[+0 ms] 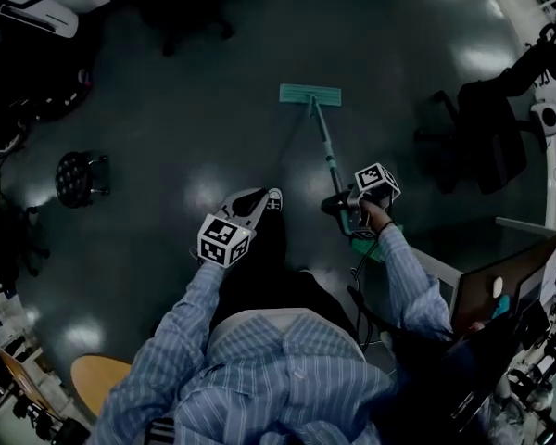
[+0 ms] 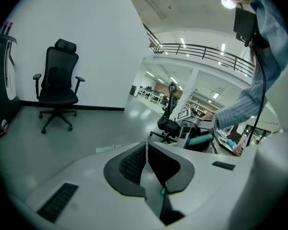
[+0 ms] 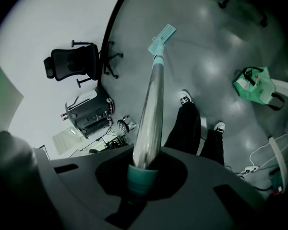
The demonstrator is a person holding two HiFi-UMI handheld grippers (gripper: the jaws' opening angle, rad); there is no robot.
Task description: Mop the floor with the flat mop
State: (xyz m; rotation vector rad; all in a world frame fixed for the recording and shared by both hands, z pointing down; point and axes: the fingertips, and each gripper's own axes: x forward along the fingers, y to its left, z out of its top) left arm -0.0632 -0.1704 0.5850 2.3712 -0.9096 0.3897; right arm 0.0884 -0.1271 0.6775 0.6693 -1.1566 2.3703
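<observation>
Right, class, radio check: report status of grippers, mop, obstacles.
Left gripper shut, empty. Right gripper shut on flat mop handle. Mop head down on floor ahead. Black office chair off right, apart from mop head.

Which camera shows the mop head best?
Head view: the whole teal mop head lies flat, seen from above. Right gripper view shows it small, past the pole; left gripper view, only a pale sliver.
</observation>
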